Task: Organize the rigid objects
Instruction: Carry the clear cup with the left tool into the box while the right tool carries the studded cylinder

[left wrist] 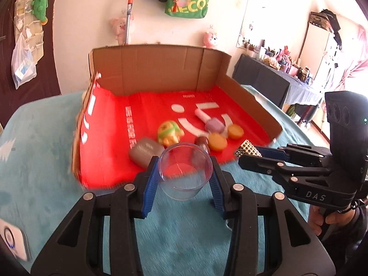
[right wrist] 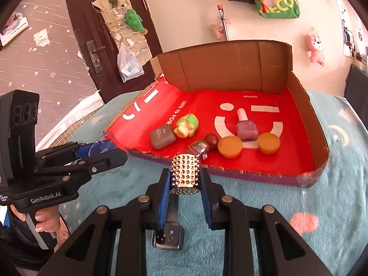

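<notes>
From the left wrist view, my left tongs (left wrist: 184, 179) are closed just far enough to pinch a clear plastic cup (left wrist: 185, 169) by its sides, blue pads against the wall, mouth tipped toward the far side. I hold it low across the body, I think, so the thin wall does not slip. It hangs over the teal blanket (left wrist: 41, 184), just short of the near open edge of the cardboard tray (left wrist: 161, 69). On the tray's red floor lie a grey case (left wrist: 145, 152), a green-and-yellow toy (left wrist: 169, 132), two orange discs (left wrist: 217, 141) and a purple nail polish bottle (left wrist: 214, 124). The right tongs (left wrist: 249, 155) come in from the right with something studded at the tip.

From the right wrist view, the right tongs (right wrist: 185, 177) are fully closed on a studded metal cylinder (right wrist: 185, 172), held upright and clear of the blanket, near the tray's front edge. A dark starry object (right wrist: 168, 237) lies on the blanket below. The tray's open near side is presumably why both pieces approach from here; I judge both are bound for its floor.
</notes>
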The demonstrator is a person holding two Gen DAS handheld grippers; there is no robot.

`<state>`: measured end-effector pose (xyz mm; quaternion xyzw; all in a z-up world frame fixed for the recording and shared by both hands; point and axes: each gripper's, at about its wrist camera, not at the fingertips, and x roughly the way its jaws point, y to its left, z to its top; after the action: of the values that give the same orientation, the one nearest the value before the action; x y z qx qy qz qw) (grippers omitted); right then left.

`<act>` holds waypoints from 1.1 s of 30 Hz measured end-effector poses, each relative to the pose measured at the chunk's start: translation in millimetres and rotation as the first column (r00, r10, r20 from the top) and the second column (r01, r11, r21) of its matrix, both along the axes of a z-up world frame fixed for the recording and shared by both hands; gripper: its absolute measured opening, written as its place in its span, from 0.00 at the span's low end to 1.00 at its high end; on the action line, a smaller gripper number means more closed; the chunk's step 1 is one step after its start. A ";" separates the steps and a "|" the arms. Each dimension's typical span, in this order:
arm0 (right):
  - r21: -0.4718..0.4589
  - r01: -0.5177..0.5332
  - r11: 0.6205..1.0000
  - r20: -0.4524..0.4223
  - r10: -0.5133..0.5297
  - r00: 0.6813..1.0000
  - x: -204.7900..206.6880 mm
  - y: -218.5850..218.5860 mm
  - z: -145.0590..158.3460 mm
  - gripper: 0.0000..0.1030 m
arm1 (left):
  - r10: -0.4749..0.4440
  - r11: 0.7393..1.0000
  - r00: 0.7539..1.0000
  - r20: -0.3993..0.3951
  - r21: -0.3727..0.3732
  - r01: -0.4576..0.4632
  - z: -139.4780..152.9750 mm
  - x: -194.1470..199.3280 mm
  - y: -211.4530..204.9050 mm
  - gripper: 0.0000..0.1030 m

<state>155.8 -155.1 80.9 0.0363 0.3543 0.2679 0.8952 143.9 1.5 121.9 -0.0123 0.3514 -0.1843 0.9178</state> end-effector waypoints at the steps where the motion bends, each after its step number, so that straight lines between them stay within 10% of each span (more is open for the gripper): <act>1: 0.003 -0.008 1.000 -0.003 0.008 1.000 8.3 2.2 3.1 0.27 | 0.000 1.000 1.000 0.001 0.009 0.000 3.1 10.1 1.0 0.38; 15: -0.146 -0.016 0.989 -0.113 -0.001 0.994 123.7 33.6 -5.8 0.27 | 0.019 0.994 0.980 -0.197 0.106 0.002 -37.2 149.7 8.5 0.38; 33: -0.308 -0.063 0.949 -0.210 -0.003 0.978 162.5 50.1 -35.0 0.27 | 0.031 0.991 0.953 -0.301 0.135 0.011 -69.5 175.0 4.4 0.38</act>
<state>318.3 -104.9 45.8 -0.0838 0.4842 0.2166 0.8436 319.0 5.8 52.3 0.0203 0.4993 -0.1514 0.8529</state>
